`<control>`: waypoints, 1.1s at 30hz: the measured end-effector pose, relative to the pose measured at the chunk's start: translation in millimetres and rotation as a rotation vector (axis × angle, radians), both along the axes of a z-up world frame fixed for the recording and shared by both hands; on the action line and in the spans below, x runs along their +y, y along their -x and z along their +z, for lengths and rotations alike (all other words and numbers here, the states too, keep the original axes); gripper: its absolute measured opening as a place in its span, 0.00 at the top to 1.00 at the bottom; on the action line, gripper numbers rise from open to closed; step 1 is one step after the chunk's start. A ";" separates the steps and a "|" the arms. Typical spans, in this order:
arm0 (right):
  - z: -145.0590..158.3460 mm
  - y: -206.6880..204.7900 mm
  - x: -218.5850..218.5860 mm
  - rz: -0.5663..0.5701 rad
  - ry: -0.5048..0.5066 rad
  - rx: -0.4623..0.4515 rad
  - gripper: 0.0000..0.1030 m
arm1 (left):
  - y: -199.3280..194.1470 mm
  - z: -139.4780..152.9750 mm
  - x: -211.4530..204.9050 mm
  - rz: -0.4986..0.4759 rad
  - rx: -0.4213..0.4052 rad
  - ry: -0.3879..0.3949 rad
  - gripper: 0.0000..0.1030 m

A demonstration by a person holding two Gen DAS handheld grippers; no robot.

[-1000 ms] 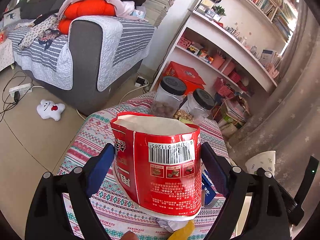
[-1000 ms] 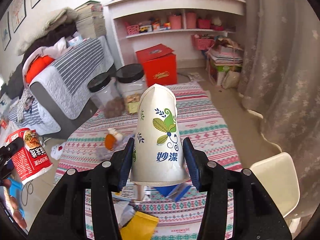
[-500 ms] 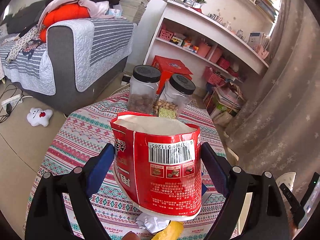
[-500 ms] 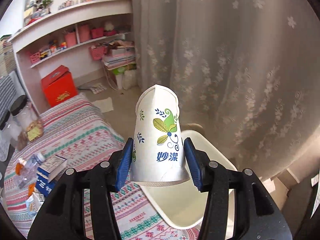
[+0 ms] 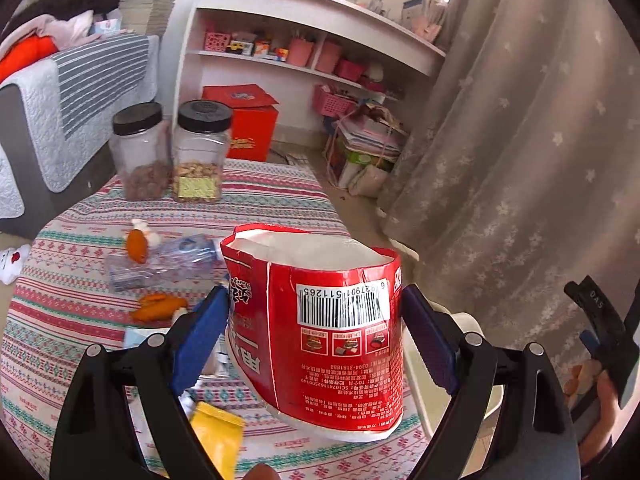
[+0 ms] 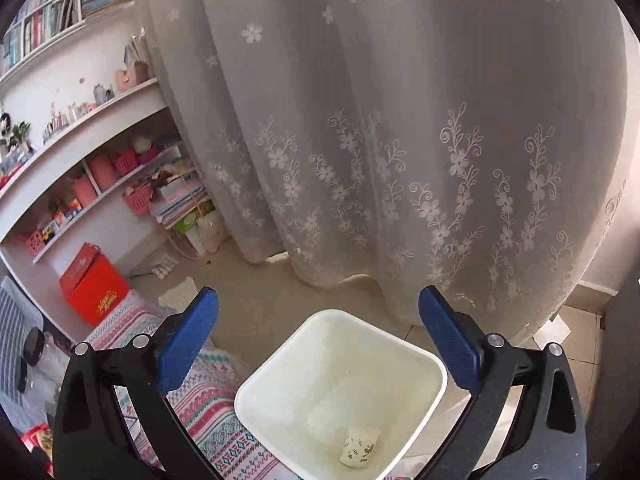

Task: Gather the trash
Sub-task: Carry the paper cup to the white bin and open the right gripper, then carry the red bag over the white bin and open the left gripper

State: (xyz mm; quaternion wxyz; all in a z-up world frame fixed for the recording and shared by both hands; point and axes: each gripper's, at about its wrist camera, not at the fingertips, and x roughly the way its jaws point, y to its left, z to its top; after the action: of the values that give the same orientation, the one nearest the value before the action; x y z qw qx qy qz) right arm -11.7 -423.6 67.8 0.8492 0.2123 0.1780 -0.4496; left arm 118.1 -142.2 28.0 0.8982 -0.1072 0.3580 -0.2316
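Right gripper point(image 6: 318, 328) opening, nothing between, above bin point(image 6: 434, 364) holding paper cup point(image 6: 360, 447); left gripper point(image 5: 316, 336) clamping red carton point(image 5: 320, 320) past surface point(image 5: 72, 320) edge.

The right tool point(image 6: 318, 336) swung from the bench to above the square white plastic bin point(image 6: 424, 364), its jaws opening with nothing between them; the white leaf-printed paper cup point(image 6: 360, 446) it had gripped lay on the bin's bottom.

Left tool point(image 5: 316, 344) clamped on a load; right tool point(image 6: 318, 344) jaws opening, empty.
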 end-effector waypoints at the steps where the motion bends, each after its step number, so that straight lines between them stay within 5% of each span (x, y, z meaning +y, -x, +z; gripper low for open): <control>1: 2.7 3.2 -5.3 -0.012 0.000 -0.011 0.07 | 1.5 1.1 -15.3 -0.025 0.004 0.008 0.18; 11: 21.3 42.4 -52.6 -0.104 -0.019 -0.096 0.07 | 22.8 5.4 -162.5 -0.253 0.019 0.022 0.17; 17: 17.5 58.1 -75.8 -0.128 -0.107 -0.140 0.07 | 21.7 -14.6 -215.9 -0.350 0.120 0.047 0.15; 27: 22.4 48.5 -61.8 -0.085 -0.082 -0.152 0.07 | 10.5 -43.5 -208.8 -0.378 0.310 0.167 0.09; 33: 18.3 19.0 -35.2 0.013 -0.065 -0.087 0.07 | -1.7 -33.7 -160.4 -0.254 0.237 0.090 0.09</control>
State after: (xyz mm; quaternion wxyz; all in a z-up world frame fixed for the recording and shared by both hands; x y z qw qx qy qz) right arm -30.7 -458.8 86.0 0.8517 0.2581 0.1568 -0.4283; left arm 119.7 -302.6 -5.8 0.8075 -0.1277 0.4611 -0.3448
